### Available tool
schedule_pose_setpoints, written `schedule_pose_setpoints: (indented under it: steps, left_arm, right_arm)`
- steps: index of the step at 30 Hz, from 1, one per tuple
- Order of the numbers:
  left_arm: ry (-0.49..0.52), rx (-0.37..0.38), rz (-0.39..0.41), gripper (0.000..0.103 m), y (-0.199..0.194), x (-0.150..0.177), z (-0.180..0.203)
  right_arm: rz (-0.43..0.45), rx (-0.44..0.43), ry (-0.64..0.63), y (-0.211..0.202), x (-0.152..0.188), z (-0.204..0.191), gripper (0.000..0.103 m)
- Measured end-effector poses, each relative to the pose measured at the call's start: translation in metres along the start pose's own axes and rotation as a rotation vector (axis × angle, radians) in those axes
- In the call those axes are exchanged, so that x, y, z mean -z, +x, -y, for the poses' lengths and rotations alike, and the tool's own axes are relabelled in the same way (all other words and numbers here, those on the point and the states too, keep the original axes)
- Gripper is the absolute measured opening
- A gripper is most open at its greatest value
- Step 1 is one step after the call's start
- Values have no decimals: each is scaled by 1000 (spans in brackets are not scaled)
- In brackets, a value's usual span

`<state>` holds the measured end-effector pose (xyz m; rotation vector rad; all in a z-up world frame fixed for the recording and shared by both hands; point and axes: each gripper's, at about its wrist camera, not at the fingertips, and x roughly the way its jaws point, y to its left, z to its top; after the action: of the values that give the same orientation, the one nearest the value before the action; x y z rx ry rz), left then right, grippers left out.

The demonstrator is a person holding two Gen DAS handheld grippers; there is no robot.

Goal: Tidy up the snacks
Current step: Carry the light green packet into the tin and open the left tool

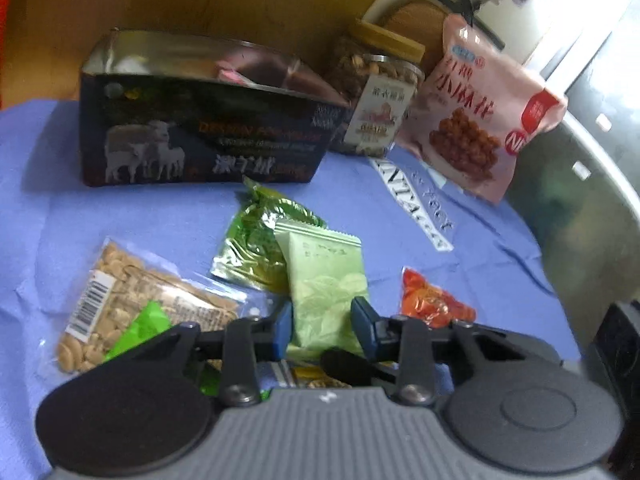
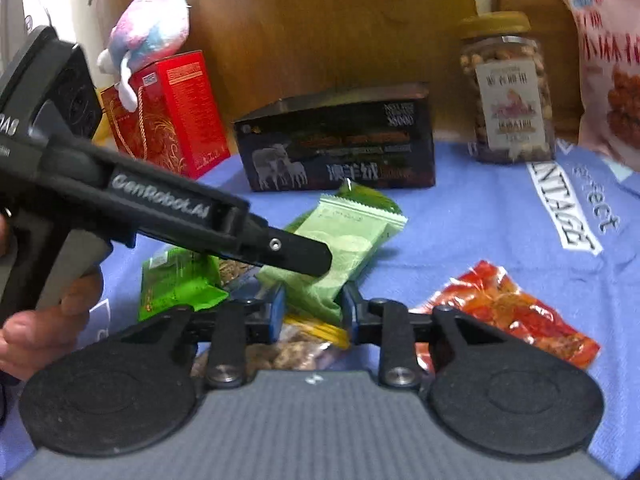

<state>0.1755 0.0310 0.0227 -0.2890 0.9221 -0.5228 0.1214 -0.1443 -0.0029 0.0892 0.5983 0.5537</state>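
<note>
A pale green snack packet (image 1: 324, 276) (image 2: 352, 236) lies tilted over a shiny green foil packet (image 1: 256, 240) on the blue cloth (image 1: 460, 240). Its near end sits between the blue pads of my left gripper (image 1: 322, 330), which press on its sides. In the right wrist view my right gripper (image 2: 312, 310) is shut on the same near end. There the left gripper (image 2: 320, 260) reaches in from the left, over the packet's middle. A clear peanut packet (image 1: 120, 300) lies at left and a red candy packet (image 1: 436, 304) (image 2: 508, 312) at right.
An open dark tin box (image 1: 200, 136) (image 2: 344, 148) stands behind the packets, with a nut jar (image 1: 376, 92) (image 2: 508, 92) and a pink bag (image 1: 476, 120) to its right. A red box (image 2: 172, 116) bearing a plush toy (image 2: 152, 28) stands far left. A hand (image 2: 48, 320) holds the left gripper.
</note>
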Motion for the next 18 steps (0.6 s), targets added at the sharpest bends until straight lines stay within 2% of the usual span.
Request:
schedule_pose_setpoints:
  steps: [5, 8, 12, 14, 15, 17, 18]
  left_arm:
    - [-14, 28, 112, 32, -41, -19, -7]
    - [-4, 6, 178, 32, -54, -50, -10]
    - [-41, -38, 262, 34, -46, -103, -34]
    - [-91, -76, 264, 37, -31, -122, -50]
    - [-93, -114, 249, 39, -21, -128, -55]
    - [-85, -205, 212, 37, -9, -131, -60]
    - [-82, -213, 207, 37, -12, -126, -61]
  right_arm:
    - [115, -1, -73, -8, -26, -23, 32]
    - [172, 16, -149, 5, -57, -34, 32]
    - [221, 8, -149, 47, -104, -23, 33]
    - [196, 15, -125, 73, -120, -12, 34]
    - [177, 52, -107, 82, -124, -7, 34]
    - [164, 83, -54, 78, -126, 5, 34]
    - [173, 67, -24, 68, -123, 11, 34]
